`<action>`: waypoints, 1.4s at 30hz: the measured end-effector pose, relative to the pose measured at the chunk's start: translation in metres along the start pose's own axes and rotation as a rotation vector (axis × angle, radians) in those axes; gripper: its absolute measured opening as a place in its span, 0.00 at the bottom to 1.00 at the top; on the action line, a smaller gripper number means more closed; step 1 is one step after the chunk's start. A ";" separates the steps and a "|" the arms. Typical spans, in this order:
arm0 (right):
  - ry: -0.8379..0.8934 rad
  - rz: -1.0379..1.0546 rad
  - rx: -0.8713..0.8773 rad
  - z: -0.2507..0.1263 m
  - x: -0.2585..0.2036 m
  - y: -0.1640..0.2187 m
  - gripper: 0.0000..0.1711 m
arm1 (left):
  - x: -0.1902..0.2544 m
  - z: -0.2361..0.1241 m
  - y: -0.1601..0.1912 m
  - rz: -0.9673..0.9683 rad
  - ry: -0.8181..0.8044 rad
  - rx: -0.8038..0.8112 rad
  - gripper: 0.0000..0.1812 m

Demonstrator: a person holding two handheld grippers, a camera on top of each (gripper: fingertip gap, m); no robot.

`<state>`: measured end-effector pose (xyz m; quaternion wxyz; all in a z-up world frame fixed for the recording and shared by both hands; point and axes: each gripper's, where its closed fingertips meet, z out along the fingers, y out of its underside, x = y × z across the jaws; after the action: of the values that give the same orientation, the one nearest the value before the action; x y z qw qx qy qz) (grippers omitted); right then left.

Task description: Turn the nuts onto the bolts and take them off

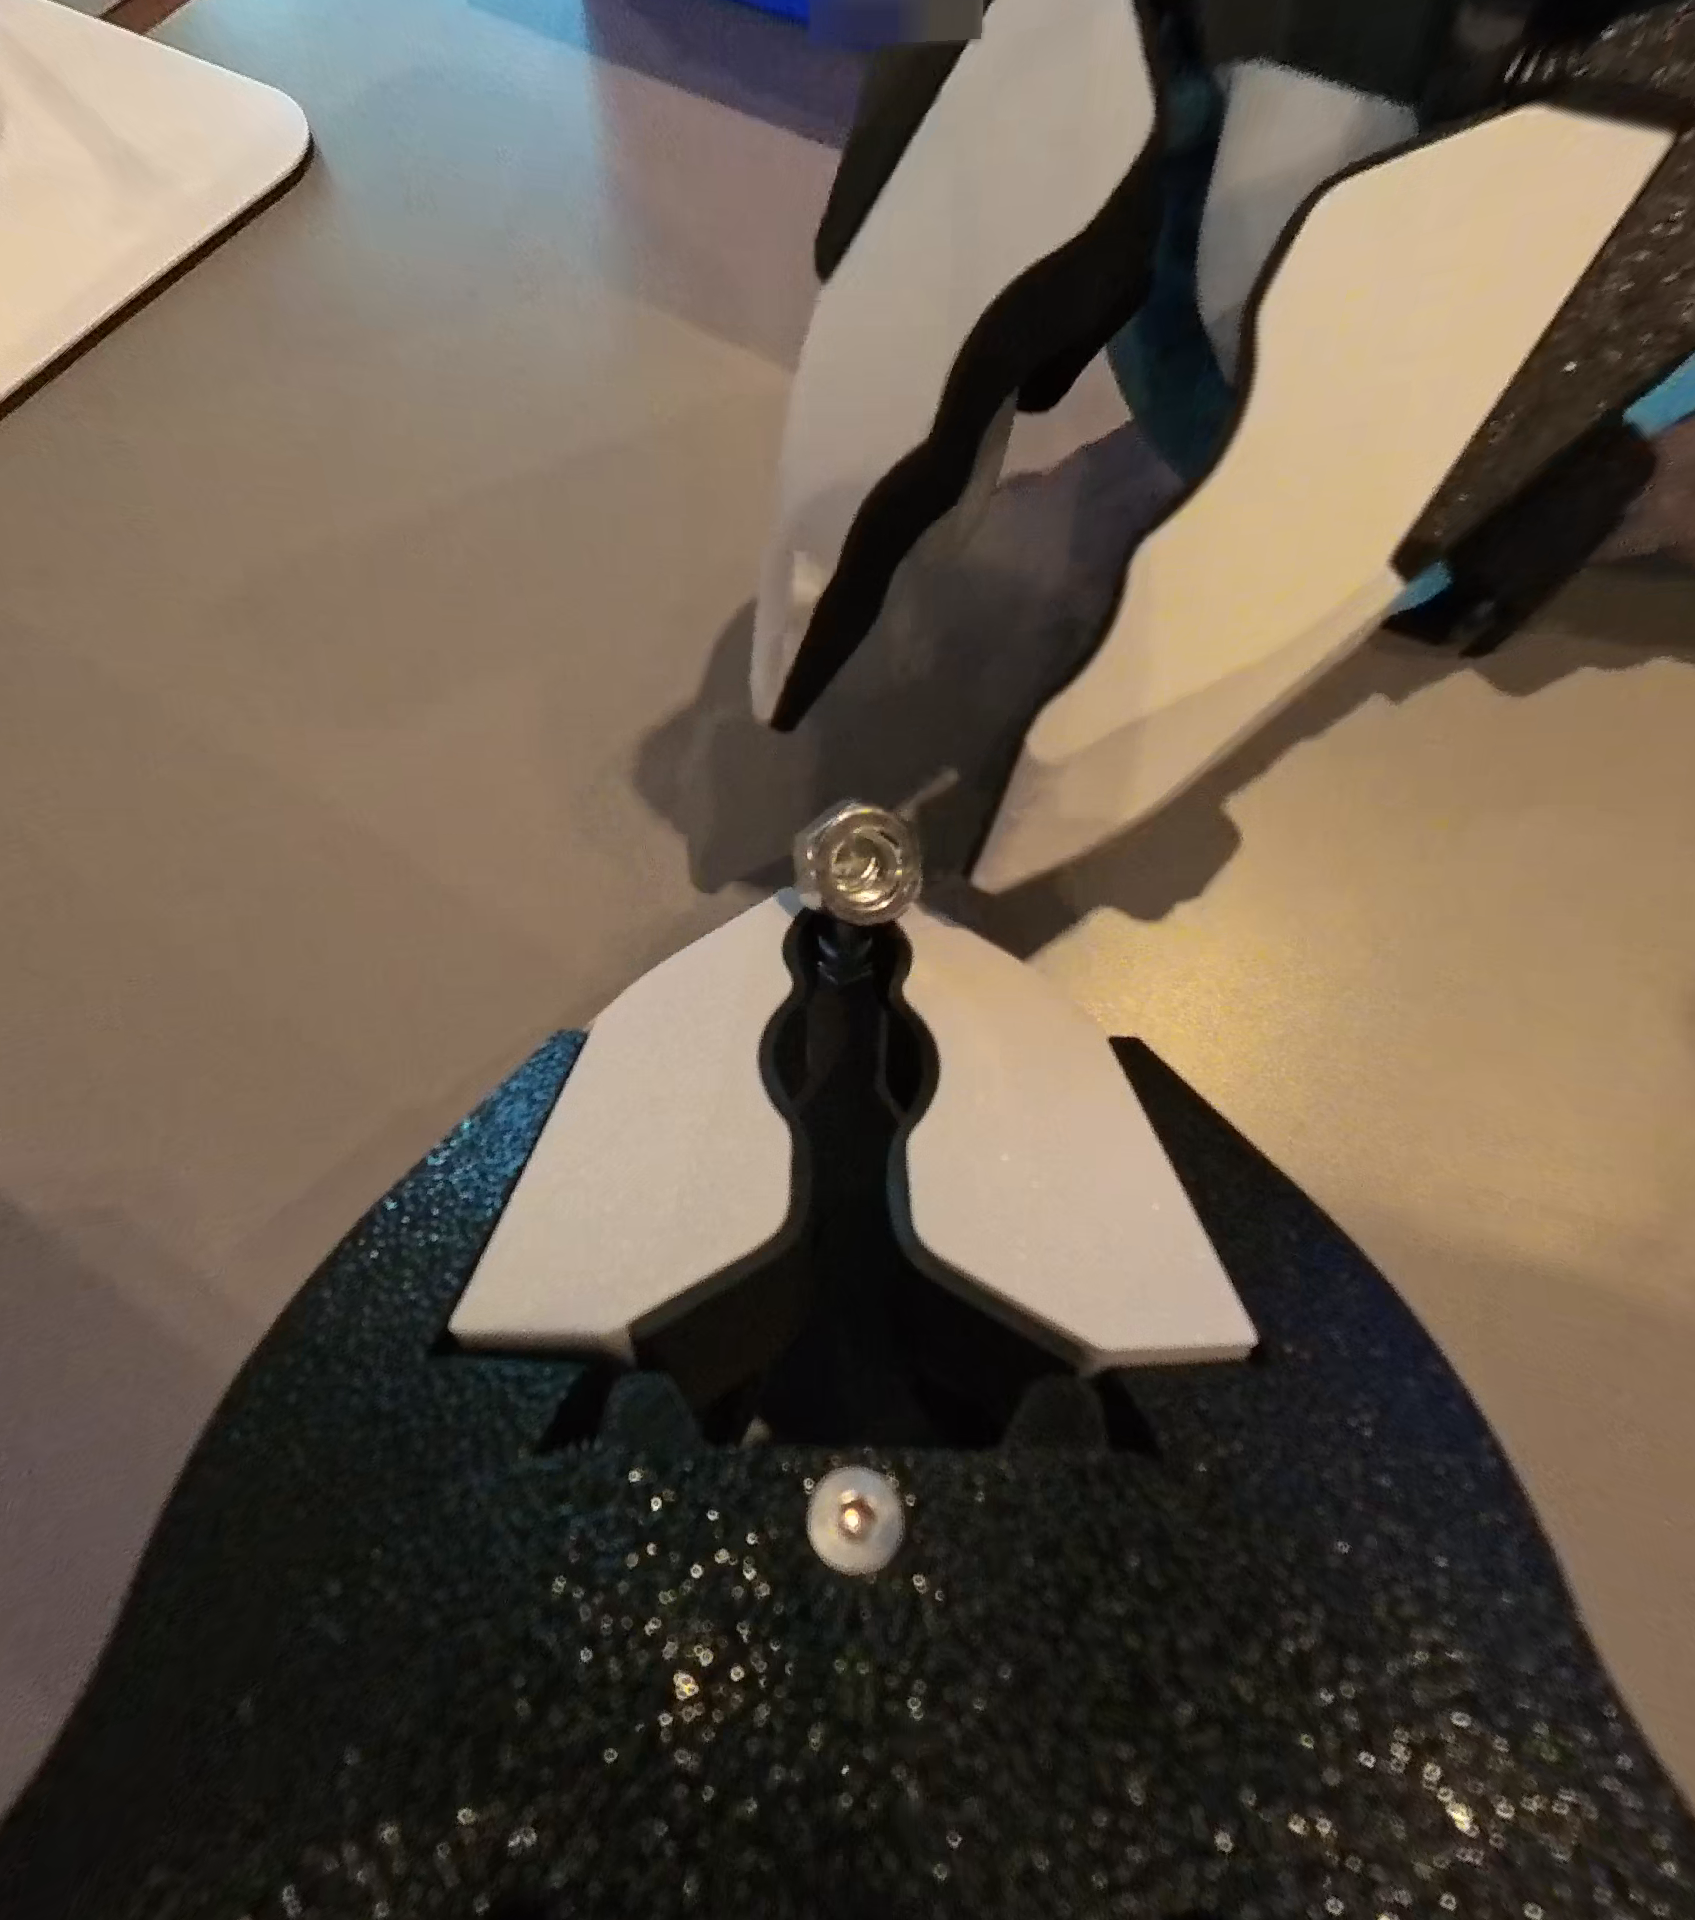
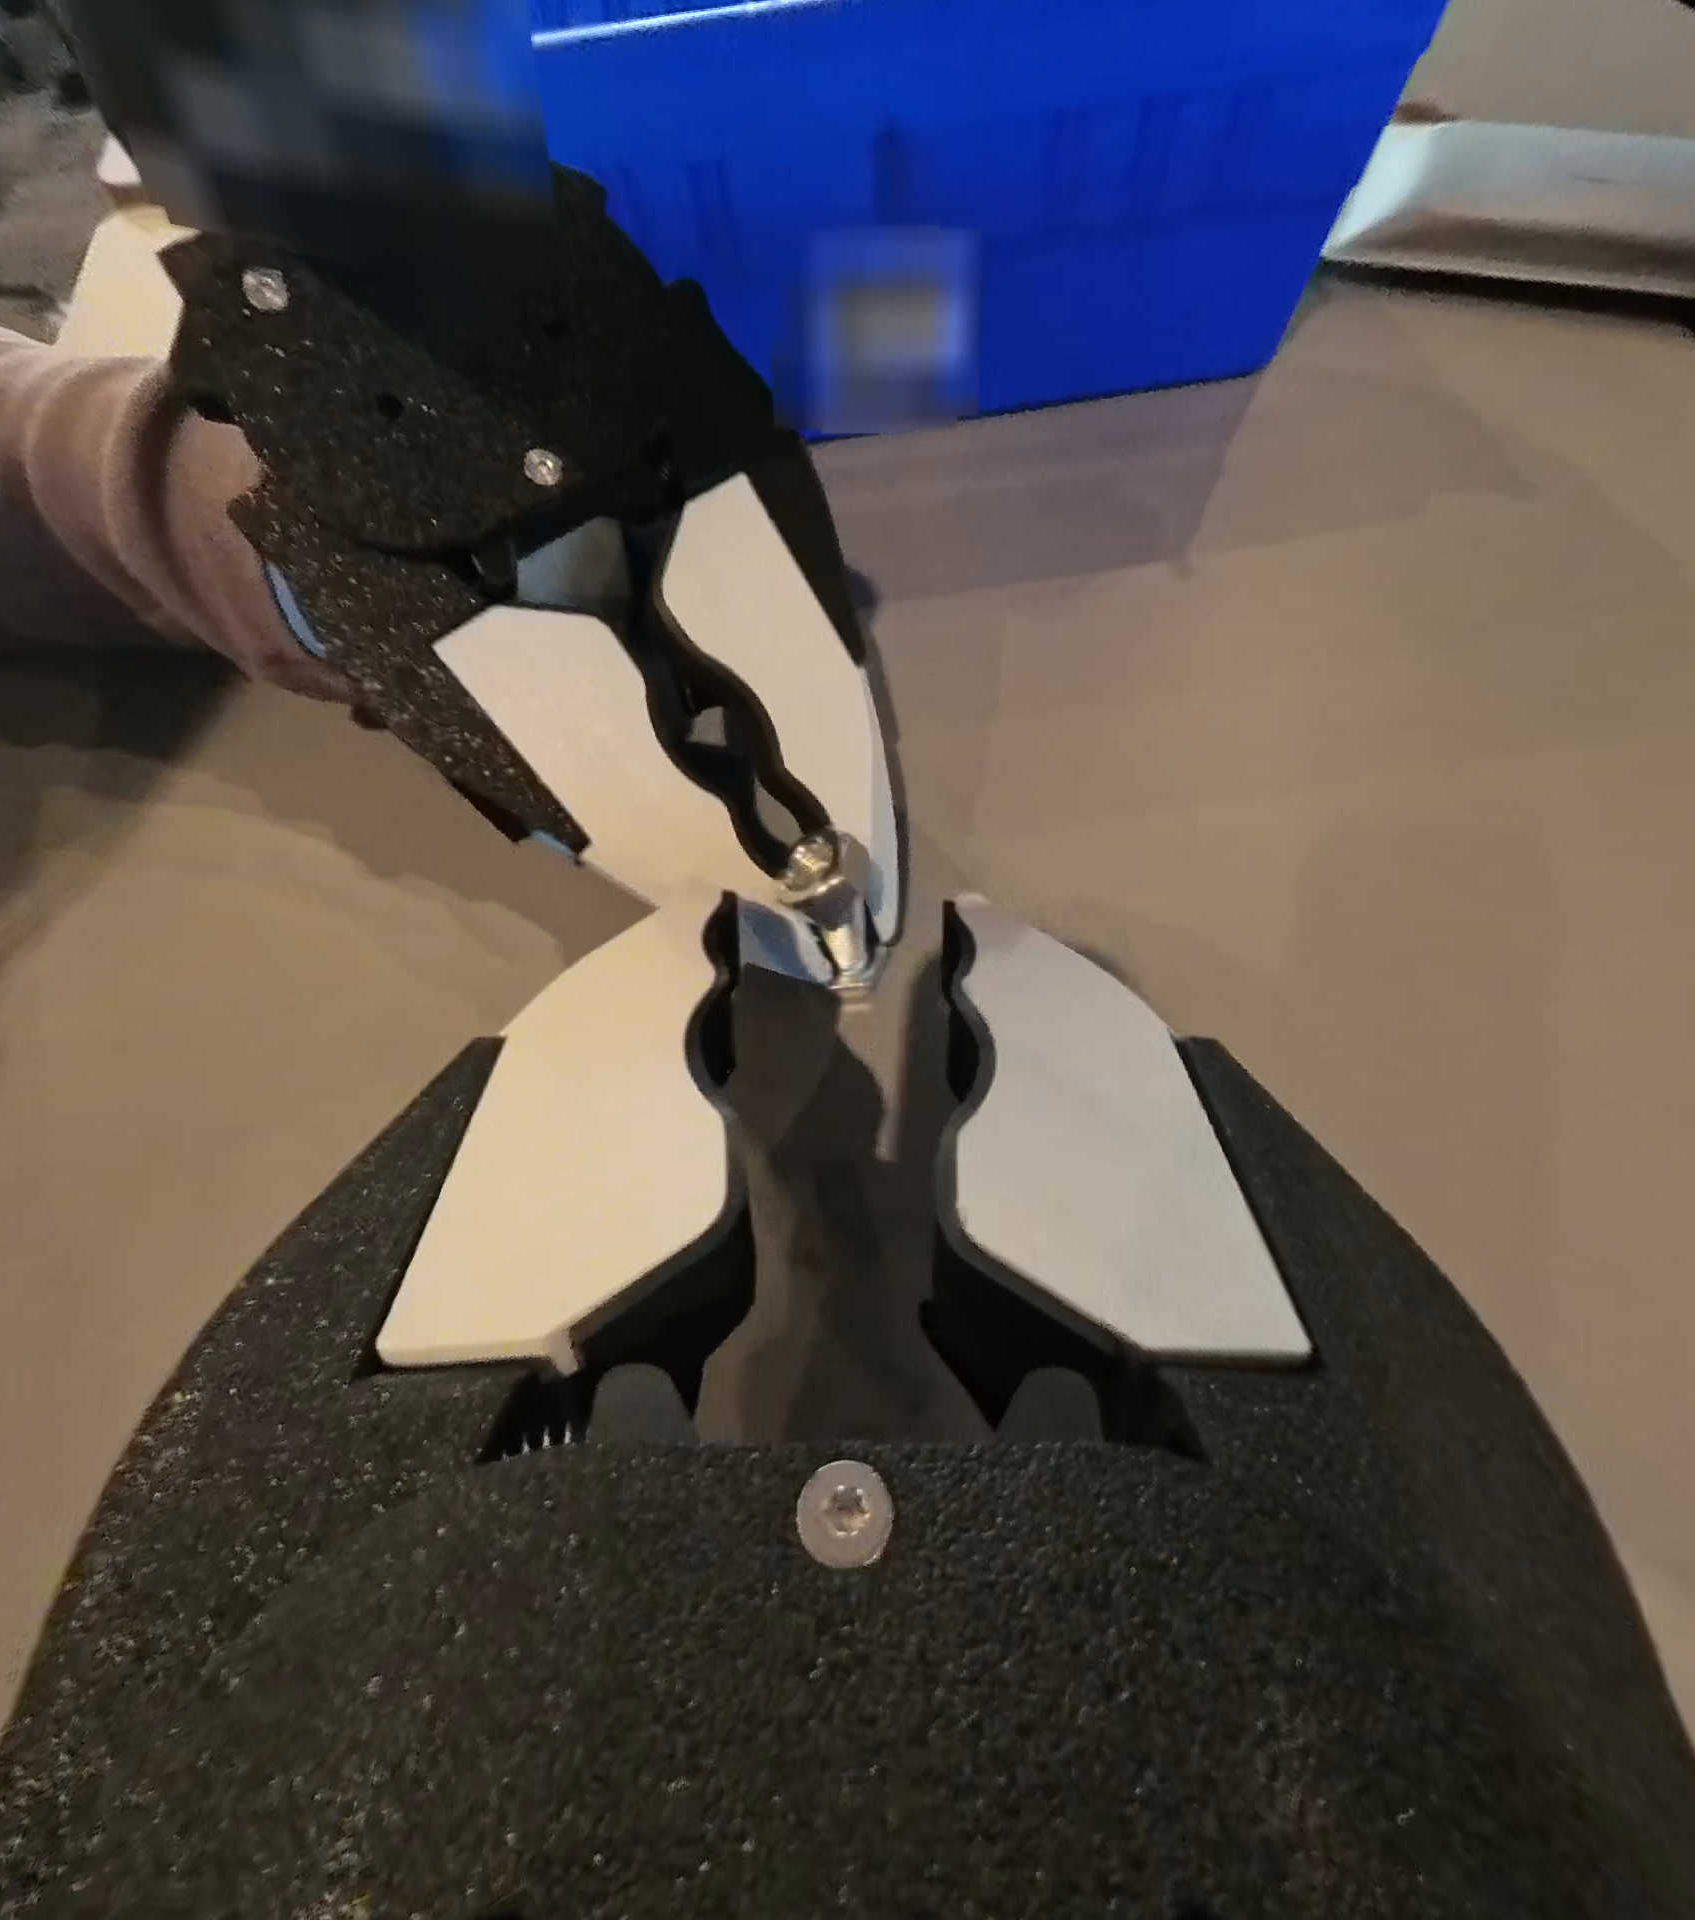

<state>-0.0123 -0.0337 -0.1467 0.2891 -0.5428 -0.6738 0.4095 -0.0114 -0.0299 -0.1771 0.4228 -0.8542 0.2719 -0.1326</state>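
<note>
Presently, entries are logged from left to right across the two wrist views.

White tray (image 1: 95, 208): seen at the far left corner of the bench in the left wrist view; rounded corner, dark edge; a pale round item on it is cut off by the frame and cannot be identified.

Bench (image 1: 303, 727): grey-beige surface, shown in both views; shadows of both tools are cast on it.

Left gripper (image 1: 848, 914): jaws drawn together and clamped on the dark threaded shank of the bolt (image 1: 843, 961), close to the fingertips. In the right wrist view the same tool (image 2: 827, 883) is seen entering from the upper left, tilted downward, and is held by a person's sleeved arm (image 2: 43, 499).

Nut (image 1: 856, 860): silver, hexagonal, seated on the bolt end just beyond the left fingertips and held clear of the bench. In the right wrist view the nut (image 2: 812, 862) is seen between the left tips, with bright metal below it that is reflected in the finger faces; whether that metal touches the bench cannot be told.

Right gripper (image 2: 838, 925): jaws held apart, one finger on each side of the nut and bolt, neither pad seen pressing on them. In the left wrist view it (image 1: 884, 810) is seen coming down from the upper right, its tips just beyond the nut.

Blue bin (image 2: 978, 208): stood at the far edge of the bench, behind both tools.
</note>
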 end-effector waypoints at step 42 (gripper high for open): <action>-0.055 0.014 0.124 -0.011 -0.001 -0.008 0.14 | 0.000 0.000 0.000 -0.001 -0.002 0.000 0.05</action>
<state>-0.0070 -0.0331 -0.1344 0.3008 -0.5171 -0.6511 0.4672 -0.0117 -0.0301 -0.1768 0.4230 -0.8545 0.2709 -0.1320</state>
